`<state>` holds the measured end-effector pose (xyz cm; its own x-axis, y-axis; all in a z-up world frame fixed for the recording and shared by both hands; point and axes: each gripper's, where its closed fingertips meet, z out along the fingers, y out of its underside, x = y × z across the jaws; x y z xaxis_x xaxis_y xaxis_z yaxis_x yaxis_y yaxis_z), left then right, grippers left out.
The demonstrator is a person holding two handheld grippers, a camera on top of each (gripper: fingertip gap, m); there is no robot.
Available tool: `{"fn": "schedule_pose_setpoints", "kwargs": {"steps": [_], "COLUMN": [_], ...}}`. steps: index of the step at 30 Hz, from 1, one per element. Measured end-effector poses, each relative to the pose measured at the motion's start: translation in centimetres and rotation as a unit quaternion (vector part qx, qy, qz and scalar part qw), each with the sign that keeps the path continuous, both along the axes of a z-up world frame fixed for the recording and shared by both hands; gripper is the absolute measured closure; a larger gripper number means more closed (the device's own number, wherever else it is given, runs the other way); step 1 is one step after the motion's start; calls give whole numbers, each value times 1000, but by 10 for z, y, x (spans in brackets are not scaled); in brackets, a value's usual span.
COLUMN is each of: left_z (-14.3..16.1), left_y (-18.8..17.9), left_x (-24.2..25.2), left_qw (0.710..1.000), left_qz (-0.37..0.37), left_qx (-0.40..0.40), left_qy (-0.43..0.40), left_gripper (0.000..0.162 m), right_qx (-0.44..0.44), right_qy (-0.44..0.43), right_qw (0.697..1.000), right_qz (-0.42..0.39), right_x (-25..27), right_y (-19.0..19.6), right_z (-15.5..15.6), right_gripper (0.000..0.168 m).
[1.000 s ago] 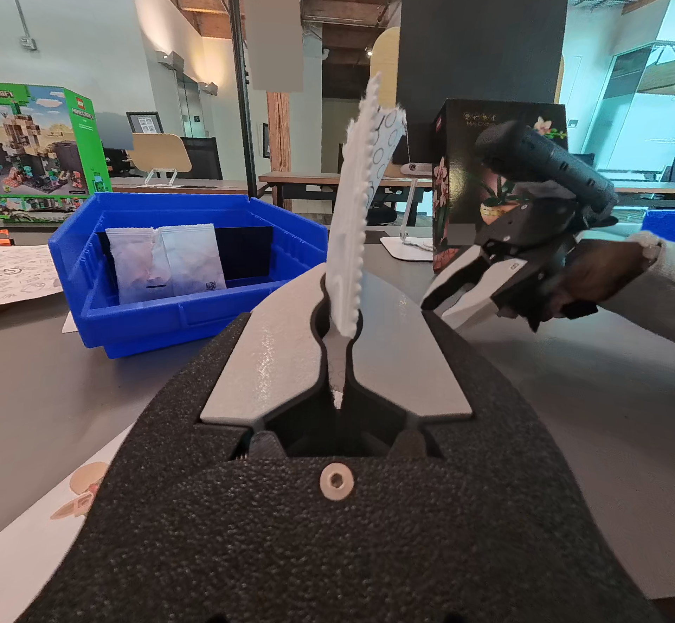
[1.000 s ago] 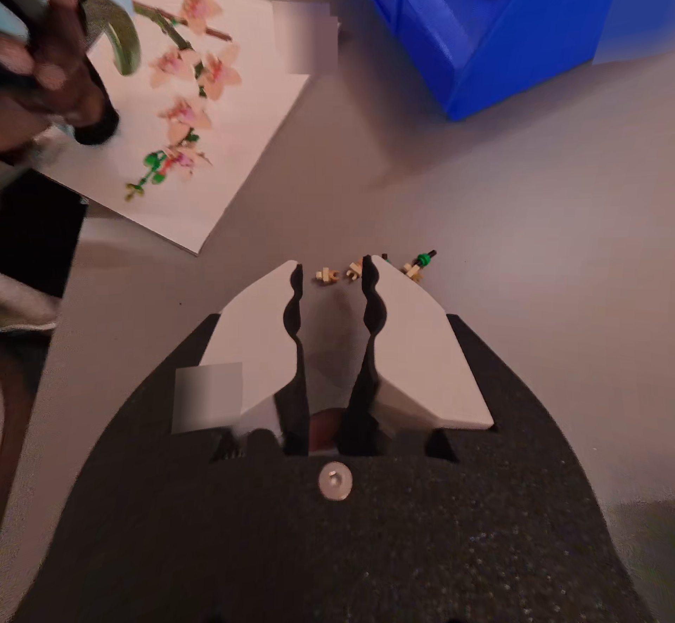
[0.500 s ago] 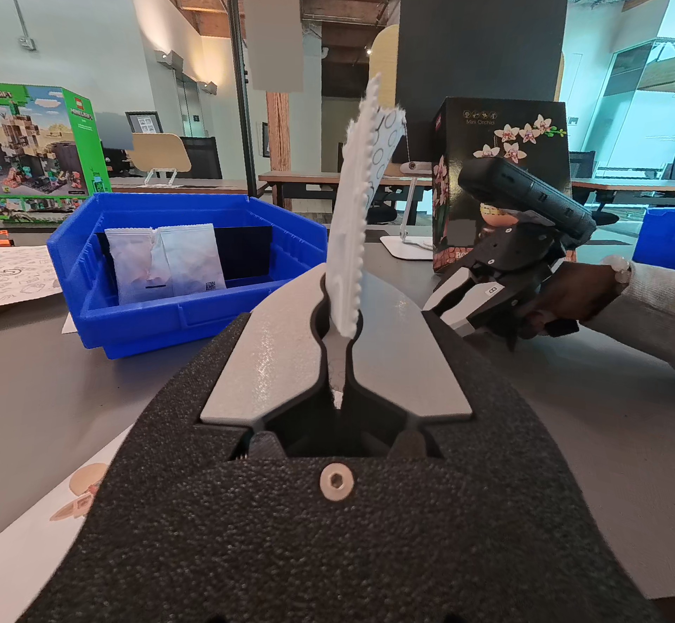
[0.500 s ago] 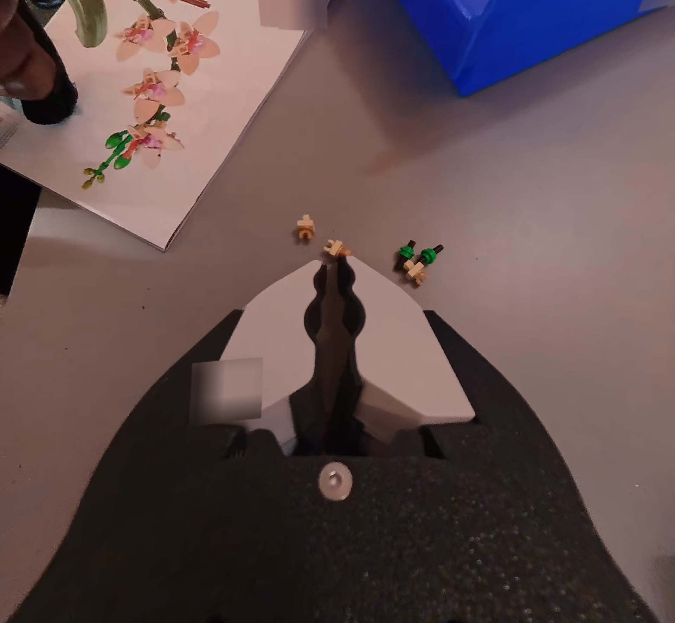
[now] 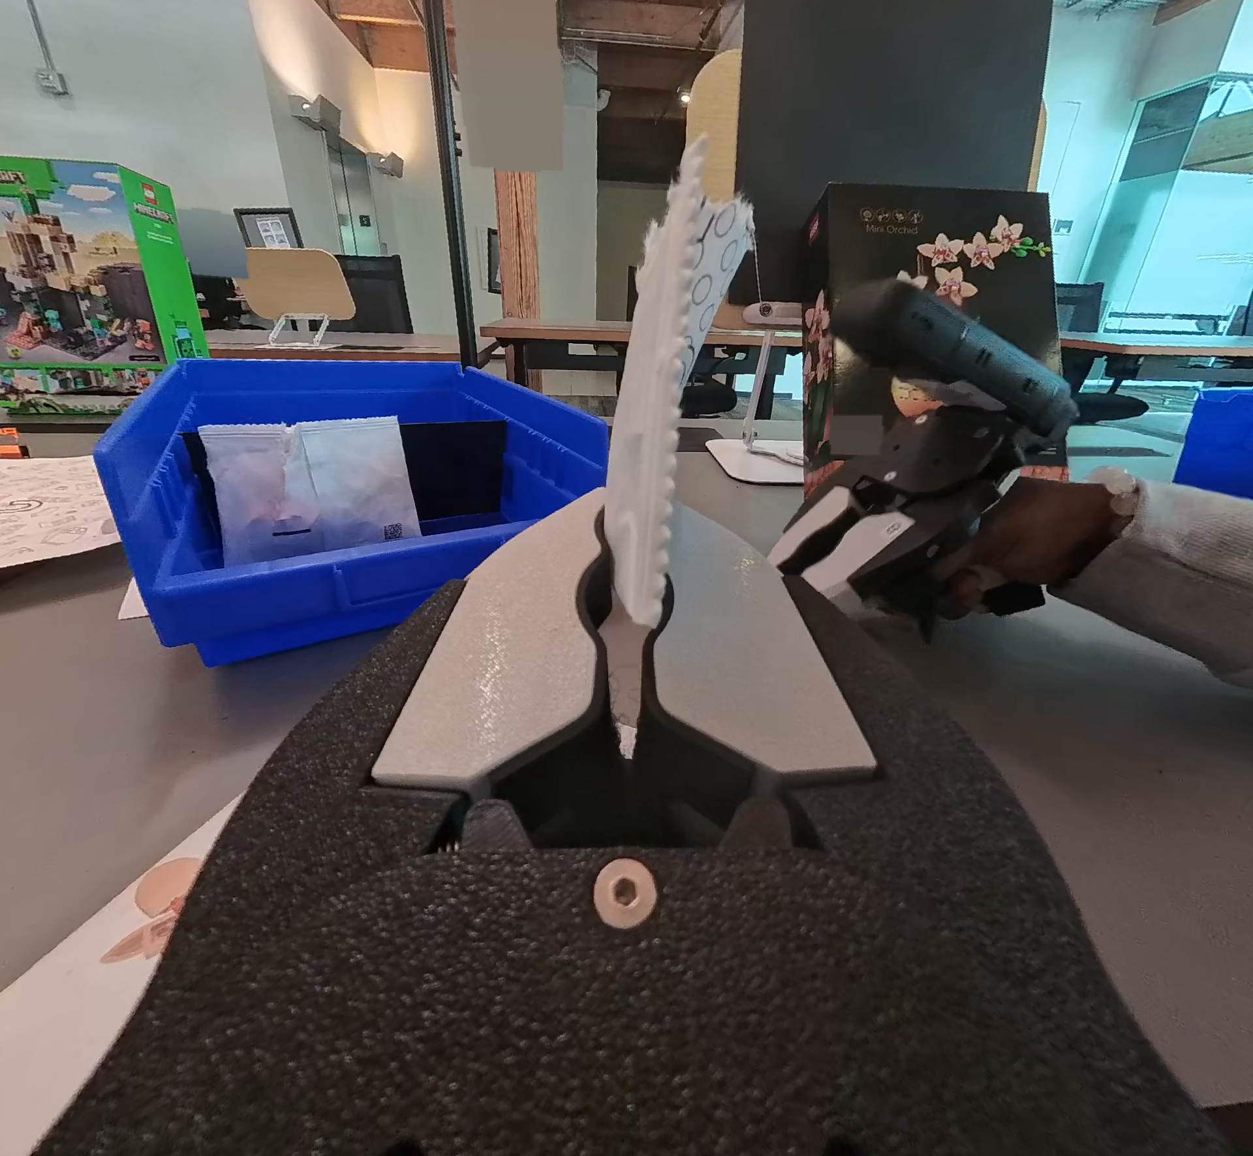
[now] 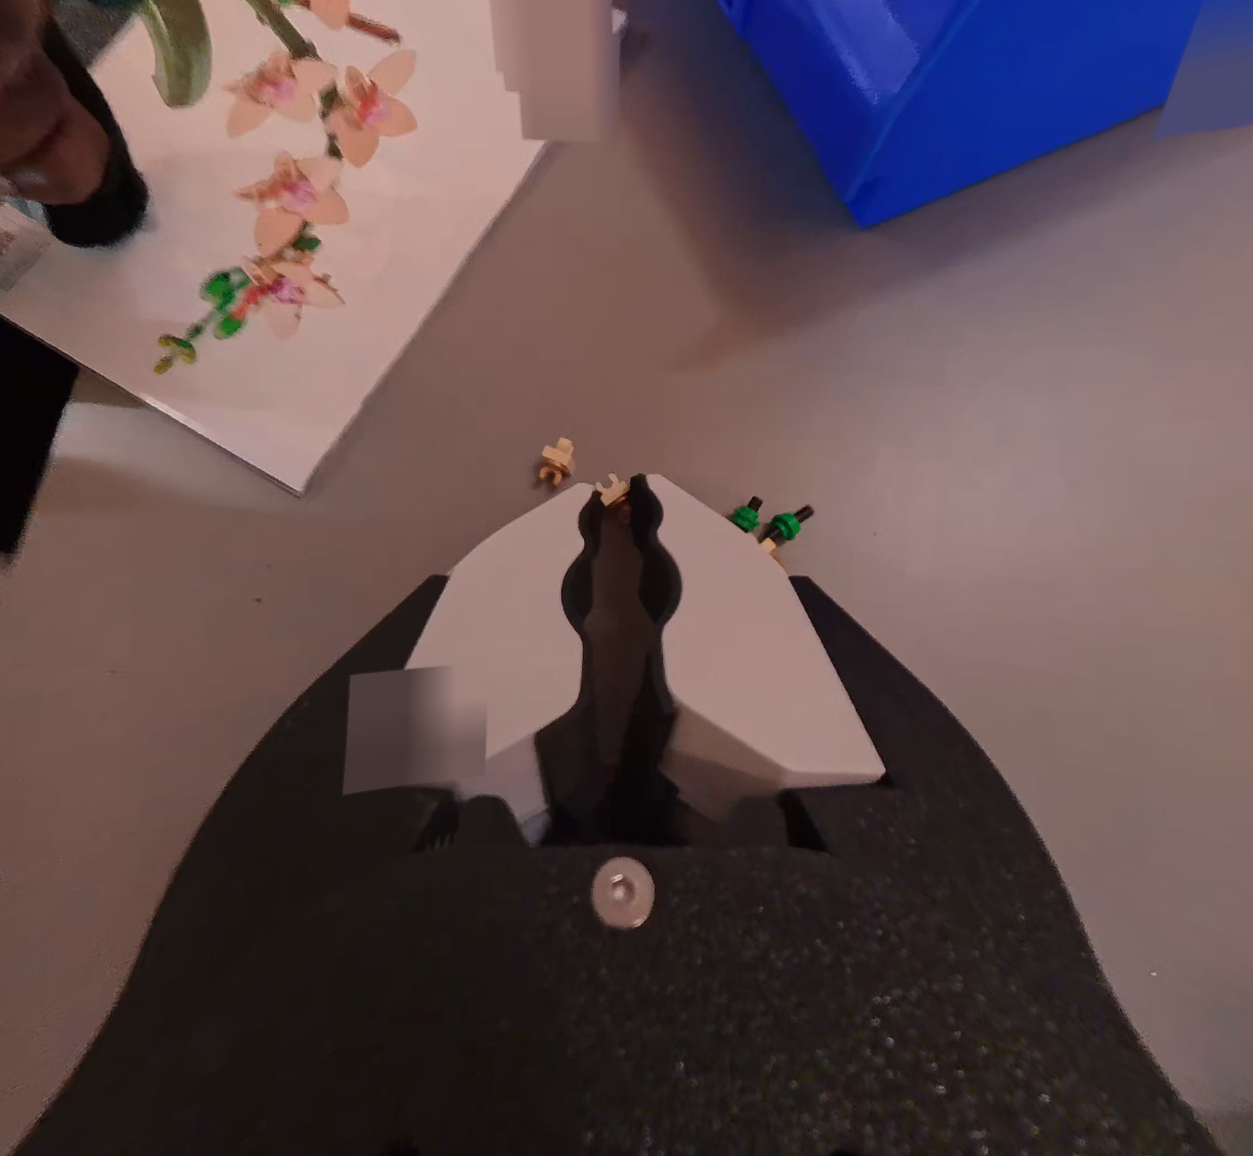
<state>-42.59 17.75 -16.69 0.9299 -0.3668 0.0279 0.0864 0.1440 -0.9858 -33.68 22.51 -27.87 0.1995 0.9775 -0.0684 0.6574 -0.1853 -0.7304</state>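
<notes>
My left gripper (image 5: 636,517) is shut on a torn white paper bag (image 5: 668,391) with a serrated edge and holds it upright above the grey table. My right gripper (image 6: 620,488) points down at the table, its jaws closed on a small tan brick piece (image 6: 612,488) at the tips. Another tan piece (image 6: 557,461) lies just to the left of the tips. Two green-and-black pieces (image 6: 746,515) (image 6: 784,523) lie to the right. The right gripper also shows in the left wrist view (image 5: 813,540), held by a hand.
A blue bin (image 5: 339,588) with two white bags (image 5: 312,486) stands at the left; it also shows in the right wrist view (image 6: 949,39). An orchid booklet (image 6: 339,242) lies on the table. A black orchid box (image 5: 929,256) and a green box (image 5: 81,283) stand behind. My hands' fingertips stand some 15 cm from each other.
My right gripper went from open above the small pieces to closed on one tan piece. The left gripper with the bag has not moved.
</notes>
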Motion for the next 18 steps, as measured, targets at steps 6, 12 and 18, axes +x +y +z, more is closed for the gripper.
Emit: {"fn": "schedule_pose_setpoints", "kwargs": {"steps": [6,12,18], "left_z": [-1,0,0], "left_y": [1,-1,0], "left_x": [2,6,5], "left_qw": [1000,1000,1000], "left_qz": [-2,-10,-9], "left_qx": [-3,-2,1], "left_qy": [2,7,6], "left_gripper": [160,160,160], "right_qx": [7,83,70], "right_qy": [204,209,198], "right_qw": [978,967,971], "right_qz": [48,119,115], "right_x": [-28,-68,-70], "right_y": [-28,-65,-65], "right_z": [138,188,185], "right_gripper": [160,157,142]}}
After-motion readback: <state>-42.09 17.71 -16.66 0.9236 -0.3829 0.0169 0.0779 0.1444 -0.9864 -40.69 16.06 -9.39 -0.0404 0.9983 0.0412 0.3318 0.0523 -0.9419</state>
